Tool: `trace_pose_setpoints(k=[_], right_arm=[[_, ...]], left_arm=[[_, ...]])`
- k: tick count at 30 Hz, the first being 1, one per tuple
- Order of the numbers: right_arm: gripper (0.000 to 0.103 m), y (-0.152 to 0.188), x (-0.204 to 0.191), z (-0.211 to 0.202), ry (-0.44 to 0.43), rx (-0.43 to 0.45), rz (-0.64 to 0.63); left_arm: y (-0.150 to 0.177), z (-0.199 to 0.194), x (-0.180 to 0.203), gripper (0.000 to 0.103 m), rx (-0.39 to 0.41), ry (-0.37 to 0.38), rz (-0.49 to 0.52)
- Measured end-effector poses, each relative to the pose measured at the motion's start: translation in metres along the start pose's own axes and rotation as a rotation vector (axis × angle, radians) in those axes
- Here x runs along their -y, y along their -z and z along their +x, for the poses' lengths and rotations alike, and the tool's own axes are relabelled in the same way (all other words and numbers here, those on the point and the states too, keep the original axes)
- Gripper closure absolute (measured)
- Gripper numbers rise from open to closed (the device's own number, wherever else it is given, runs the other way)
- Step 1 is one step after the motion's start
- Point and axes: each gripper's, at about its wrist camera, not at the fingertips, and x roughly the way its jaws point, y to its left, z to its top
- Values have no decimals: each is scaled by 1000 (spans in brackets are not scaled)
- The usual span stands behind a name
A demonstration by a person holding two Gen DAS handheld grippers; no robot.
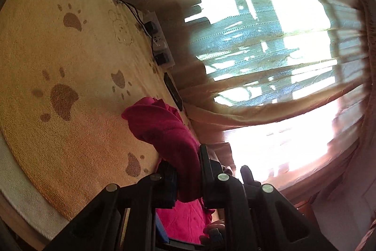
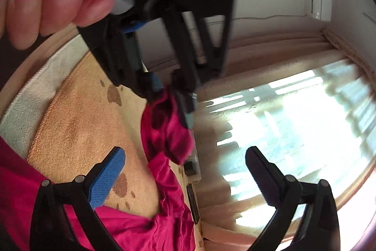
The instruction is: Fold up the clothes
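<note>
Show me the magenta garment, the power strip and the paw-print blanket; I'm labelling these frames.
magenta garment (image 1: 164, 126): left wrist view, bunched fabric above the tongs.
power strip (image 1: 159, 39): left wrist view, white body between its plugs.
paw-print blanket (image 1: 77, 62): left wrist view, bare yellow area.

garment (image 1: 164, 128): deep magenta pink, plain
towel (image 1: 70, 62): yellowy orange with brown paw prints
curtain (image 1: 270, 51): sheer beige
right gripper (image 2: 185, 166) pads: blue on black
power strip (image 1: 159, 39): white
</note>
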Motion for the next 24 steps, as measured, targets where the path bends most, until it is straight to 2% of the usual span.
trace_pose_setpoints(k=[2, 6, 9, 11, 12, 13, 16, 19, 21, 24], right_arm=[[0, -3, -7, 3, 30, 12, -26], [1, -8, -9, 8, -38, 3, -9], [7, -7, -6, 12, -97, -12, 35], [11, -6, -5, 12, -87, -8, 37], [19, -6, -3, 11, -84, -6, 41], [36, -6, -2, 11, -88, -10, 49], [57, -4, 5, 16, -119, -42, 83], [69, 2, 18, 21, -159, -71, 146], [72, 8, 28, 25, -195, -88, 203], [82, 14, 49, 32, -300, -98, 333]], left_arm=[[1, -3, 5, 87, -10, -25, 34], [0, -3, 8, 87, -56, -49, 68], [3, 0, 8, 87, -122, -43, 77], [4, 2, 9, 87, -152, -55, 83], [5, 3, 9, 87, -161, -59, 81], [5, 3, 8, 88, -168, -63, 76], [8, 3, 5, 88, -175, -61, 54], [10, -1, 2, 88, -155, -8, 15], [8, -2, 4, 88, -136, 3, 8], [5, -4, 7, 88, -107, 20, -3]])
